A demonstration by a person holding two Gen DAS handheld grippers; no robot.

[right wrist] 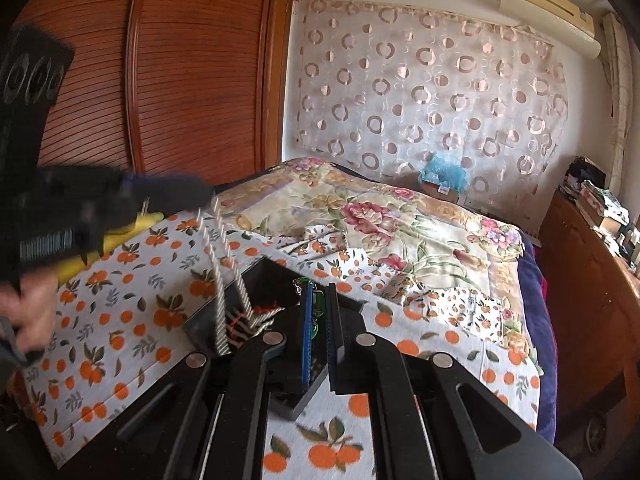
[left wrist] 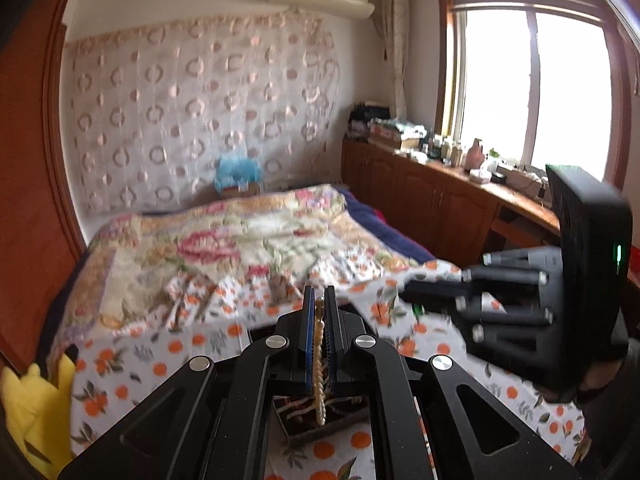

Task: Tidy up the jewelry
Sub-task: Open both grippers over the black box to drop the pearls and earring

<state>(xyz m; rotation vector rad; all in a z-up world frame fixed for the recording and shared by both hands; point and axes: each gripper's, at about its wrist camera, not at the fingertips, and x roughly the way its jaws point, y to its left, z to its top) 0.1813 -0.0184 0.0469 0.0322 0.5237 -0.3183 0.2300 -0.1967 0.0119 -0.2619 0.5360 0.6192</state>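
both grippers are nearly closed: the left gripper [left wrist: 319, 300] pinches a pearl necklace [left wrist: 320, 360], the right gripper [right wrist: 320, 300] a green pendant [right wrist: 318, 308] mostly hidden between its pads. the strand hangs top to bottom at lower centre into the dark jewelry box [right wrist: 256, 280], whose near edge the linkage cuts off.
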